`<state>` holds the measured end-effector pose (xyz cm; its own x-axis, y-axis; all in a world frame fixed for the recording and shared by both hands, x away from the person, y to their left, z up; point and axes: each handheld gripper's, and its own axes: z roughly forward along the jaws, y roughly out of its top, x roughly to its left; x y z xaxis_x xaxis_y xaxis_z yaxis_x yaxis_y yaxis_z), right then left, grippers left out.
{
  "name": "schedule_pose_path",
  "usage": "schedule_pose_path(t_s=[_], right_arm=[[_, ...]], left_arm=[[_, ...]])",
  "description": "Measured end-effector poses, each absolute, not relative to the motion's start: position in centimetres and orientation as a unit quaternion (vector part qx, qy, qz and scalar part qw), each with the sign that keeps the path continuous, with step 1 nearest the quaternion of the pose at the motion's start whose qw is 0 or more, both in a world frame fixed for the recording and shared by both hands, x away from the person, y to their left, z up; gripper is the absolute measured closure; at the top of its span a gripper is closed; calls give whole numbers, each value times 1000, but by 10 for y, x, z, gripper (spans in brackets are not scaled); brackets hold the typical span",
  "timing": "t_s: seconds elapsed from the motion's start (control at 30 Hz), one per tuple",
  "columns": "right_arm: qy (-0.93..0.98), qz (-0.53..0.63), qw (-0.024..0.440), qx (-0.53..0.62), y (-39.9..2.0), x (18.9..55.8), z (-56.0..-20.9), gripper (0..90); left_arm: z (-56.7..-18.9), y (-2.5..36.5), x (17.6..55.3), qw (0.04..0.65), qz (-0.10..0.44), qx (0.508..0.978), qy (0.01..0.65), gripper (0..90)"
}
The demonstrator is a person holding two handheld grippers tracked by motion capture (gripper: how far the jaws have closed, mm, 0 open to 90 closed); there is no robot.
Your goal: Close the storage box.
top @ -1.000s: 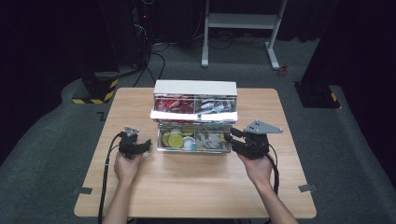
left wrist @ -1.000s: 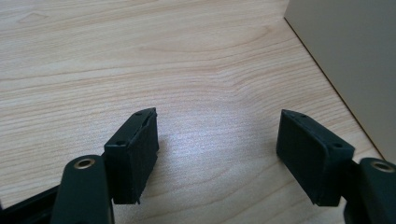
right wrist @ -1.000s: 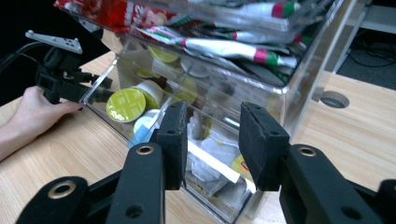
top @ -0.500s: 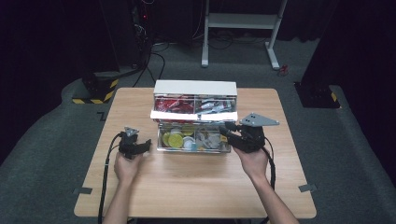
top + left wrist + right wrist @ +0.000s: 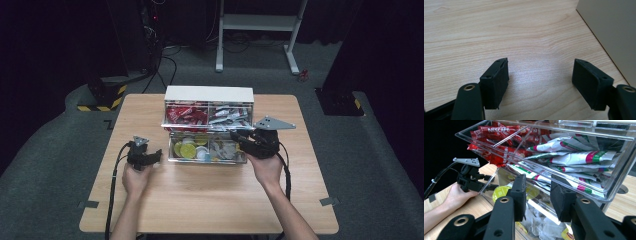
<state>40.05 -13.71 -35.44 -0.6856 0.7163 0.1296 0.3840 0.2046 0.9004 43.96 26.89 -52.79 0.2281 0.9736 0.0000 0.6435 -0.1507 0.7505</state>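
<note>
There was one table (image 5: 150,210) of light wood, and on it stood one clear organiser box (image 5: 209,92) with two drawers: one upper drawer (image 5: 207,116) and one lower drawer (image 5: 207,147). Each drawer had two compartments, so four in all. Two grippers were there, the left gripper (image 5: 156,156) and the right gripper (image 5: 239,141), each in one hand. The red sachets (image 5: 496,135) and the white sachets (image 5: 574,157) were too many and too overlapped to count. At least two yellow-lidded capsules (image 5: 187,149) lay in the lower drawer.
</note>
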Motion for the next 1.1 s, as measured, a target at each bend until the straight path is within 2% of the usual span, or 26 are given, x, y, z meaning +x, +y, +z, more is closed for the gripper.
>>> schedule_pose_path(t_s=[0.97,1.03,1.1], right_arm=[[745,516,197,374,-139,412,-337,579],[746,514,201,372,-139,413,-334,575],[746,514,205,371,-138,413,-333,574]], left_arm=[[-528,269,440,322,256,715,565,299],[-526,271,439,310,257,726,557,299],[-528,269,439,322,256,715,565,299]])
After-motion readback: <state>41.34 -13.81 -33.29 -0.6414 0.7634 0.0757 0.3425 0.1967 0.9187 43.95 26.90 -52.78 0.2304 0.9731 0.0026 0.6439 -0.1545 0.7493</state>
